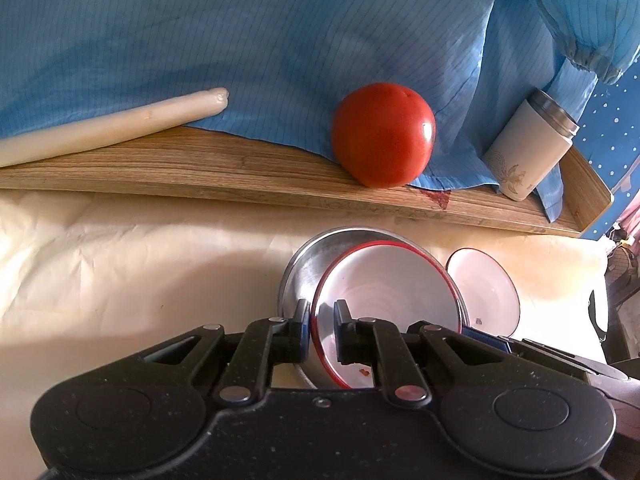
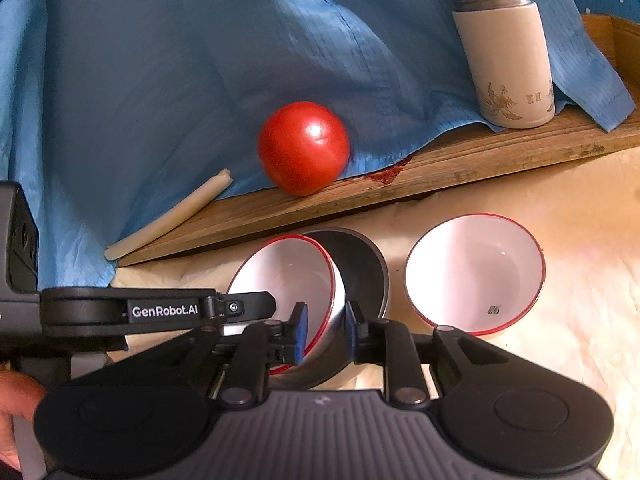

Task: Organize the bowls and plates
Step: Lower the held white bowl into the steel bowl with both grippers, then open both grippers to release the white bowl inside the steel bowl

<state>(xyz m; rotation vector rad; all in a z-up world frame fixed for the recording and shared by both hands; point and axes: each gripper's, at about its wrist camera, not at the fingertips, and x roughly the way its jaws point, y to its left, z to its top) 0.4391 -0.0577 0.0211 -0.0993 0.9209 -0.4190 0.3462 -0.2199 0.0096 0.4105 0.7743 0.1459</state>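
Note:
A white bowl with a red rim (image 1: pixel 392 280) (image 2: pixel 288 276) lies tilted inside a steel bowl (image 1: pixel 304 268) (image 2: pixel 360 260) on the cream cloth. My left gripper (image 1: pixel 322 320) is shut on the near-left rim of the red-rimmed bowl; in the right wrist view its black finger (image 2: pixel 256 304) reaches that rim from the left. My right gripper (image 2: pixel 326 332) straddles the same bowl's right wall, one pad inside and one outside, with a small gap showing, so it is open. A second red-rimmed white bowl (image 1: pixel 484 292) (image 2: pixel 476 276) stands upright to the right.
Behind the bowls a wooden board (image 1: pixel 240 176) (image 2: pixel 440 172) carries a red tomato (image 1: pixel 384 136) (image 2: pixel 304 148), a white lidded flask (image 1: pixel 528 148) (image 2: pixel 508 60), a pale stick (image 1: pixel 112 128) (image 2: pixel 172 216) and a blue cloth (image 1: pixel 240 40) (image 2: pixel 160 80). A hand (image 2: pixel 12 400) shows at lower left.

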